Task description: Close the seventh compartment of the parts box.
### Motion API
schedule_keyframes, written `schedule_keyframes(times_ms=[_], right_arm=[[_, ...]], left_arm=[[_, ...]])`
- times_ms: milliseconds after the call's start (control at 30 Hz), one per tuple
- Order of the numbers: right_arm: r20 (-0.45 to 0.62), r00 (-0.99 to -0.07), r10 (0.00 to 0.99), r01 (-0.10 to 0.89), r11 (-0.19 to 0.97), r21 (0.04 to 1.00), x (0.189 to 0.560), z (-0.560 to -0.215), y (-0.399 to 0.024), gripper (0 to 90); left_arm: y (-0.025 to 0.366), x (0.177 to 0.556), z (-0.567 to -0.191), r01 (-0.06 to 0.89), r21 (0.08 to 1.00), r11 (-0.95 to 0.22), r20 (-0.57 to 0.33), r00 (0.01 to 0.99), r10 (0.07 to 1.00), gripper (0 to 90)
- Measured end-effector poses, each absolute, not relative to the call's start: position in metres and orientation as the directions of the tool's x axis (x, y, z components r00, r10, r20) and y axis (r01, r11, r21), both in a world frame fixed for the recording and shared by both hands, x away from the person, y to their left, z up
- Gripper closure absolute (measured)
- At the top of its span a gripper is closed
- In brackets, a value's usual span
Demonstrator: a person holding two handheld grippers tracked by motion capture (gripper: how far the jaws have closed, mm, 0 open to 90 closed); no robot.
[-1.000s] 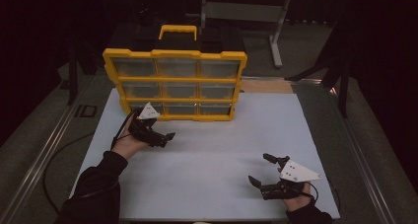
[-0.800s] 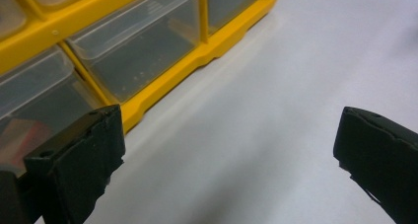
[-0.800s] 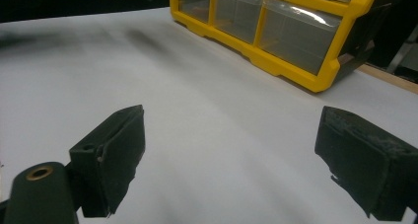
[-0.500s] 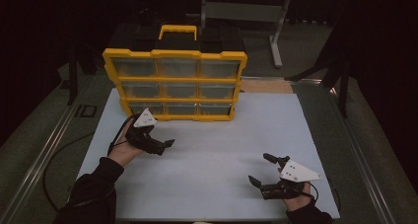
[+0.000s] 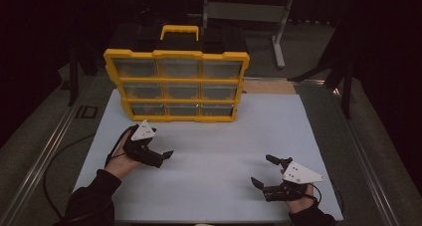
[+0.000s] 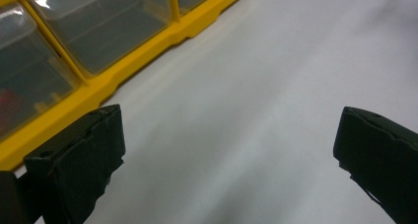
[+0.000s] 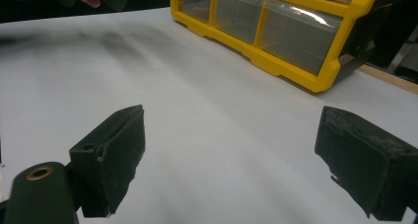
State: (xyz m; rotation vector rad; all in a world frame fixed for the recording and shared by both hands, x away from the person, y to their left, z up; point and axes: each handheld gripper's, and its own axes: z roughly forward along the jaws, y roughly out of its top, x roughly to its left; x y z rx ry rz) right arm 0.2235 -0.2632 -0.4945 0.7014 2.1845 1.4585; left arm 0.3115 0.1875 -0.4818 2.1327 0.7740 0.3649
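Observation:
A yellow organizer case [image 5: 176, 80] with clear drawers and a carry handle stands upright at the back of the white table [image 5: 224, 146]. My left gripper [image 5: 162, 159] hovers just in front of the case's lower left corner, open and empty, jaws pointing right. In the left gripper view the left gripper [image 6: 231, 135] has its jaws wide apart over bare table, with the case's bottom edge [image 6: 148, 56] at upper left. My right gripper [image 5: 262, 170] rests near the front right, open and empty. The right gripper view shows the right gripper [image 7: 231, 135] facing the case [image 7: 276, 61].
A grey metal stand [image 5: 278, 22] rises behind the table. A wooden strip [image 5: 268, 86] lies at the back right edge. A cable [image 5: 50, 176] loops off the table's left side beside a metal rail [image 5: 45, 151]. Dark floor surrounds the table.
My left gripper has drawn back from the case's lower left corner toward the near edge. The right gripper has stayed put.

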Motion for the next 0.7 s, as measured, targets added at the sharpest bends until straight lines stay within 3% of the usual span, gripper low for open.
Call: schedule_keyframes(times_ms=[700], right_arm=[[-0.063, -0.788, 0.613, 0.179, 0.325, 0.929, 0.224, -0.495, -0.262, 11.8]], left_arm=[[0.211, 0.279, -0.501, 0.405, 0.775, -0.485, -0.009, 0.775, 0.632, 0.0]])
